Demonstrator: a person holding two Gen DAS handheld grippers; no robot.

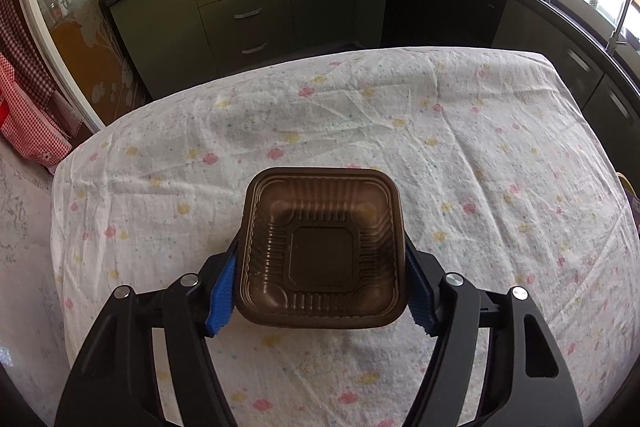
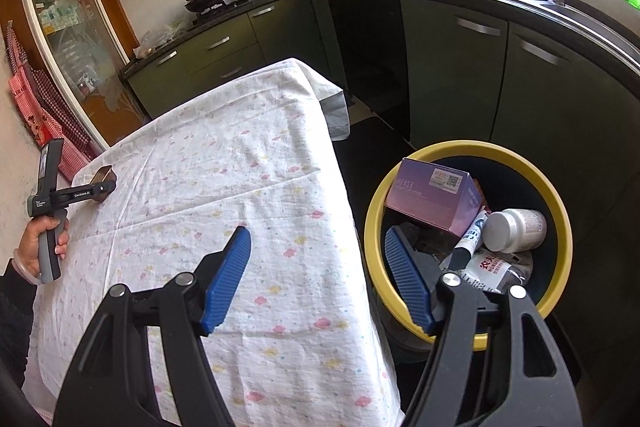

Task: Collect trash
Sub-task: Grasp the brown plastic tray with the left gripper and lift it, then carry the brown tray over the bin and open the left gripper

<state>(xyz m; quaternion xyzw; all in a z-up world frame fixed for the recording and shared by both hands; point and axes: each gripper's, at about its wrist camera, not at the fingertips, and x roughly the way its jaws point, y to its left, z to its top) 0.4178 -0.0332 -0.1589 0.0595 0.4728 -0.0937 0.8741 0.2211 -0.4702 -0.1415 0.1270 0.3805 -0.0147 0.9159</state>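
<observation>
A brown ribbed plastic tray point(image 1: 322, 247) sits square on the flowered tablecloth point(image 1: 360, 115). My left gripper point(image 1: 322, 267) is shut on it, one blue pad against each side wall. In the right wrist view the same tray point(image 2: 106, 175) shows small at the table's far left, with a hand point(image 2: 50, 241) on the left gripper's handle. My right gripper point(image 2: 316, 233) stands open with nothing between its fingers, over the table's right edge next to the yellow-rimmed bin point(image 2: 560, 211). Its right finger point(image 2: 408, 275) overlaps the bin's near rim.
The bin stands on the dark floor to the right of the table and holds a purple box point(image 2: 432, 195), a white bottle point(image 2: 514, 229), a marker and wrappers. Green kitchen cabinets point(image 1: 248, 11) and a dark counter run behind the table and on the right.
</observation>
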